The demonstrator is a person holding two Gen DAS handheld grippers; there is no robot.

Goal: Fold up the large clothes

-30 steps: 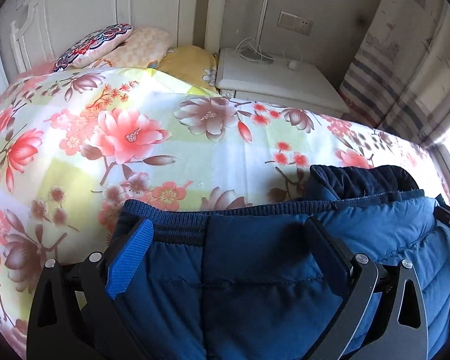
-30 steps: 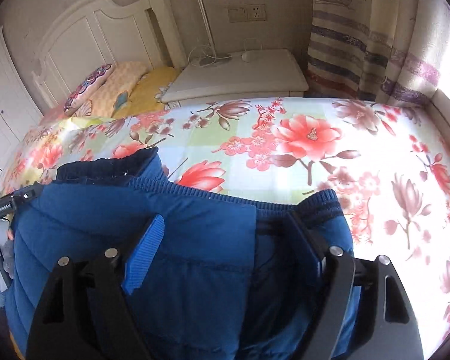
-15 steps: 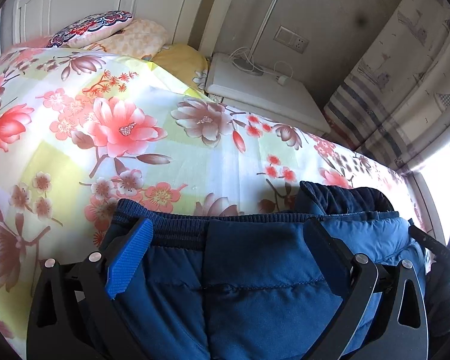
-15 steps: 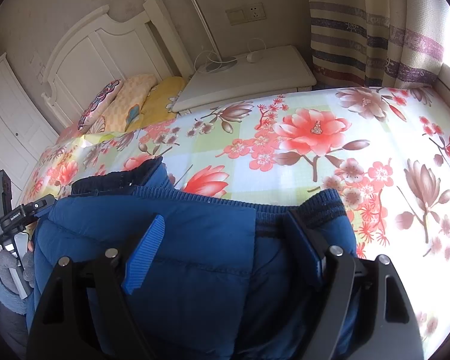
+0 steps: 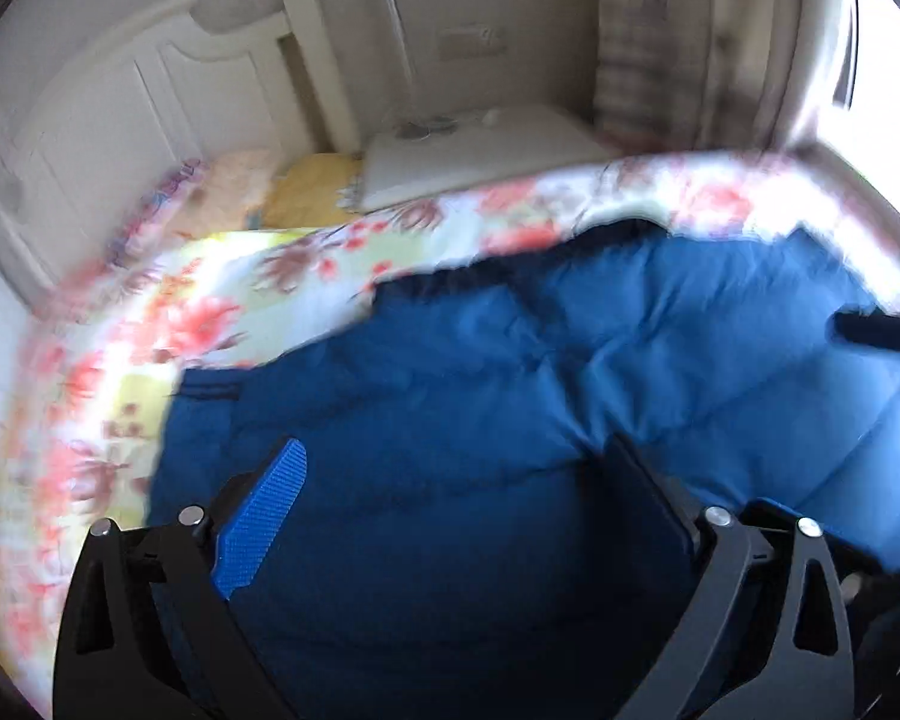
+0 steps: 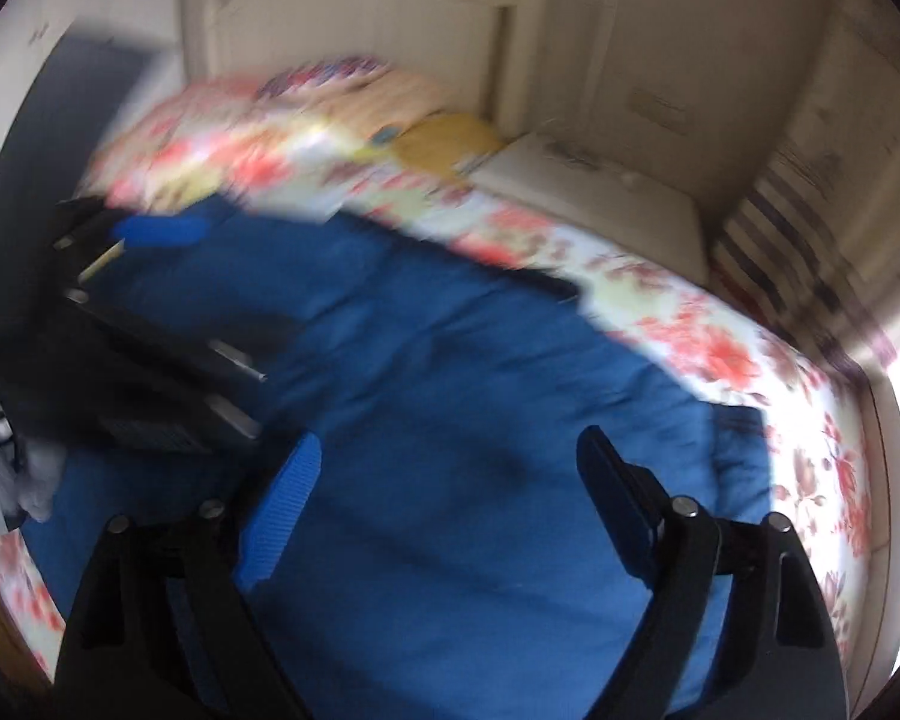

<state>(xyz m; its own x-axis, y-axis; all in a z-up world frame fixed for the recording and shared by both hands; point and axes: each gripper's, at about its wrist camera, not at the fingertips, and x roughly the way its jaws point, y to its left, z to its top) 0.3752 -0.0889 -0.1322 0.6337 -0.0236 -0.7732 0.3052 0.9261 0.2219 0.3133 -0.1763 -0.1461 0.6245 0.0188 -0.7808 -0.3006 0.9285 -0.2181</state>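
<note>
A dark blue quilted jacket [image 5: 510, 360] lies spread over the flowered bedspread [image 5: 240, 300], its ribbed hem toward the headboard. Both views are blurred by motion. My left gripper [image 5: 456, 456] hangs over the jacket with its jaws wide apart, and no fabric shows pinched between them. My right gripper [image 6: 450, 444] hovers over the same jacket [image 6: 450, 348]. Its jaws are opening and nothing is pressed between its pads. In the right wrist view the left gripper's blue pad [image 6: 156, 231] shows at the jacket's far left edge.
A white nightstand [image 5: 480, 150] with cables stands beside the bed, below a wall socket. Pillows [image 5: 306, 186] lie against the white headboard [image 5: 150, 90]. A striped curtain [image 6: 780, 252] hangs at the right by the bright window. A grey-gloved hand [image 6: 6, 480] shows at the left edge.
Both cameras have swung and rolled quickly. The jacket's hem sat bunched between each pair of jaws; now it lies flatter and wider on the bed, with both pairs of jaws free above it.
</note>
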